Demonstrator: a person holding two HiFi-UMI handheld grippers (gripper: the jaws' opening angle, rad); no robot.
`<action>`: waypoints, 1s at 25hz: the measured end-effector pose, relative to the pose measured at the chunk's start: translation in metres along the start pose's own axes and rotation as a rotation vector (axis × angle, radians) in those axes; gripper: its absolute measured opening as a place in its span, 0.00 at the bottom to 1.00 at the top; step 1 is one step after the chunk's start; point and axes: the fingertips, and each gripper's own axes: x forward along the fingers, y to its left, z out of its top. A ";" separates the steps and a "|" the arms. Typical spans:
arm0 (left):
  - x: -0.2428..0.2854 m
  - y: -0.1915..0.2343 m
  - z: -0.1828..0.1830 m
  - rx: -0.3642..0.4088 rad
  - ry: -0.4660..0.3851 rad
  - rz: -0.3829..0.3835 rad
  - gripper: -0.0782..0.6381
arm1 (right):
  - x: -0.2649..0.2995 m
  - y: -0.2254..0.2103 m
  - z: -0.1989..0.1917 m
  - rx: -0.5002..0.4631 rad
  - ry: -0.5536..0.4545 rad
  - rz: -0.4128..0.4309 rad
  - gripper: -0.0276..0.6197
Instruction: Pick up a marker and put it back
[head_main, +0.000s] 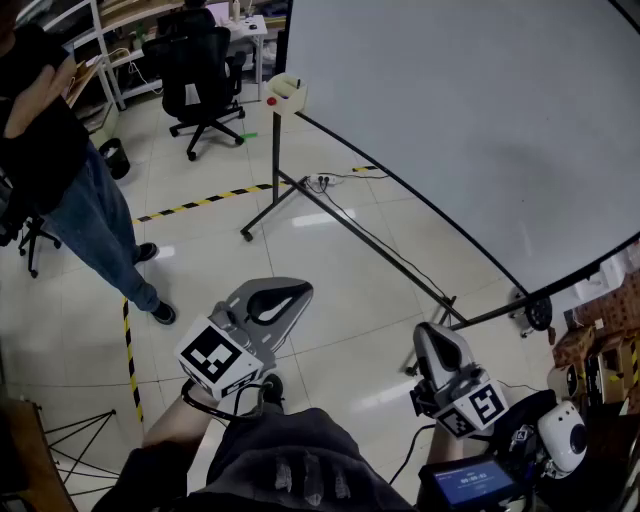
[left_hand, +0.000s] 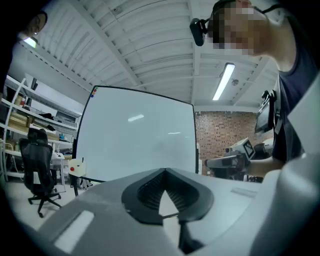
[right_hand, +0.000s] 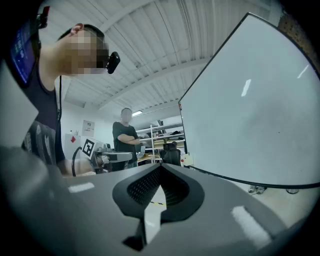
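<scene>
A workshop with a pale tiled floor (head_main: 330, 260) and a single large whiteboard (head_main: 470, 120) on a black wheeled stand, filling the upper right of the head view. At the bottom of the frame the person holds two grippers. The left gripper (head_main: 298, 290) sits at lower centre-left and the right gripper (head_main: 432, 335) at lower centre-right. Both are pressed fully closed with nothing between the jaws, and both are well apart from the board.

The task appears not to have begun, with no marker picked up and the whole pick-and-return left to do. No marker can be made out with certainty. One cream holder (head_main: 287, 92) with a red spot on it is fixed at the board's upper left end, and it is the likeliest place for a marker, though its contents are too small to tell.

Also in view are one bystander (head_main: 60, 170) in jeans at the left edge and one black office chair (head_main: 200, 60) at the top. A strip of yellow-and-black tape (head_main: 200, 203) crosses the floor between them.
</scene>
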 end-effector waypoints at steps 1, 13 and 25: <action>-0.001 0.015 0.002 0.000 0.005 -0.003 0.12 | 0.019 0.002 0.004 0.003 -0.006 0.004 0.05; 0.031 0.194 0.016 0.011 0.009 0.105 0.12 | 0.213 -0.047 0.019 0.004 0.006 0.155 0.05; 0.101 0.332 0.022 -0.001 0.040 0.244 0.12 | 0.361 -0.138 0.027 -0.002 0.061 0.329 0.05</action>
